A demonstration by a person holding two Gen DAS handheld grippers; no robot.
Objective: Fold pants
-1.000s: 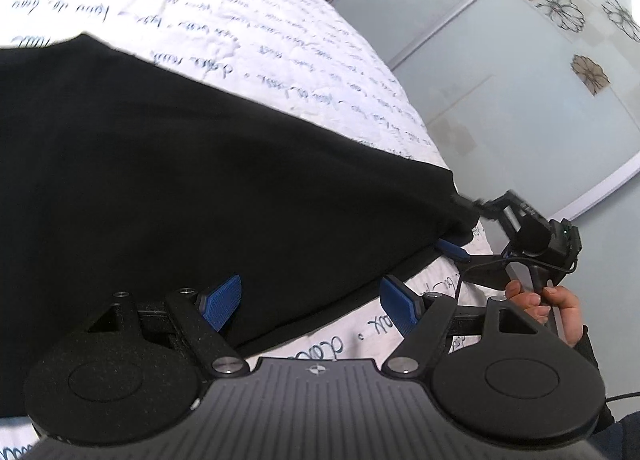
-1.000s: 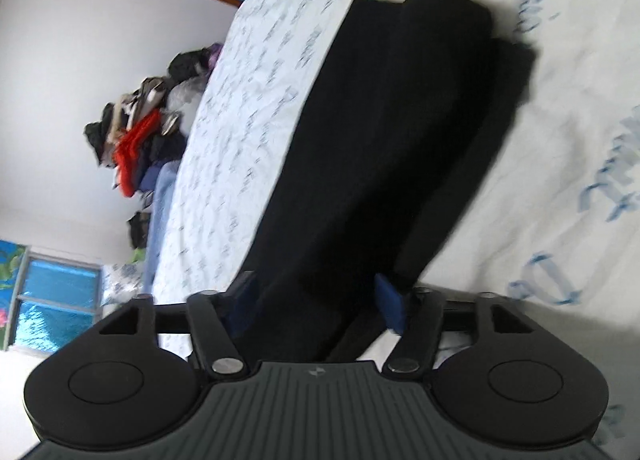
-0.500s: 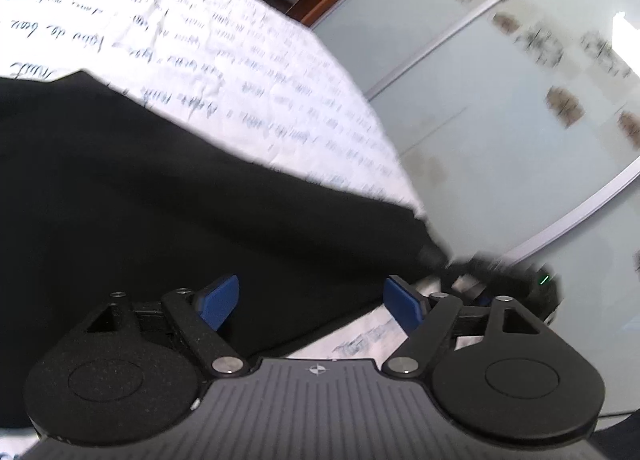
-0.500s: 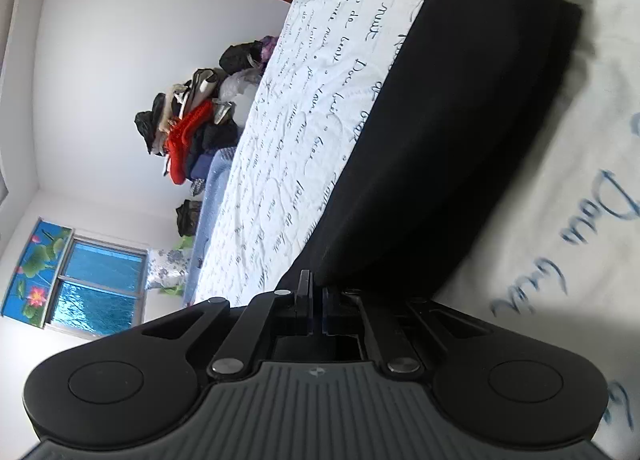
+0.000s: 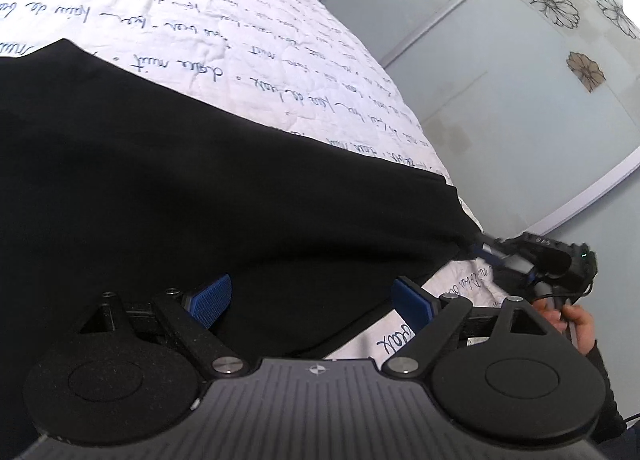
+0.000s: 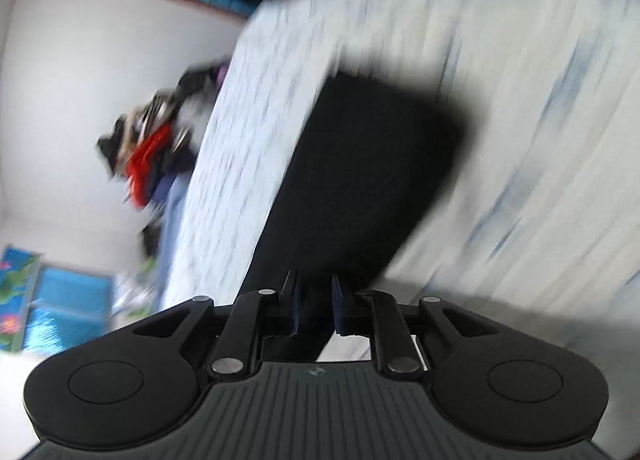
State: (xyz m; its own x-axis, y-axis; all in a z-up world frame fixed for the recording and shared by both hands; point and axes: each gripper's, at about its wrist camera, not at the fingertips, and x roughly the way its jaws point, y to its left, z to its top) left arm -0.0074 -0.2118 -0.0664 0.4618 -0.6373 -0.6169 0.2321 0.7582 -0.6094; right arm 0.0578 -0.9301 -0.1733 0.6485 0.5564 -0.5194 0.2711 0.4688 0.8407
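Black pants (image 5: 200, 195) lie spread on a white bedspread (image 5: 248, 39) with blue handwriting print. My left gripper (image 5: 312, 302) is open, its blue pads either side of the pants' near edge. The right gripper (image 5: 480, 250) shows in the left wrist view at the pants' right corner, pinching the fabric. In the blurred right wrist view the pants (image 6: 360, 187) stretch away from the right gripper (image 6: 314, 300), whose pads stand a narrow gap apart with black fabric between them.
A pale sliding wardrobe door (image 5: 520, 79) with flower prints stands past the bed's right side. A pile of clothes (image 6: 152, 155) lies by the wall beyond the bed. A blue window (image 6: 52, 300) is at the lower left.
The right gripper closed on the pants' corner and is now moving fast, with its pads slightly wider apart than half a second ago. The left gripper stayed open at the near edge.
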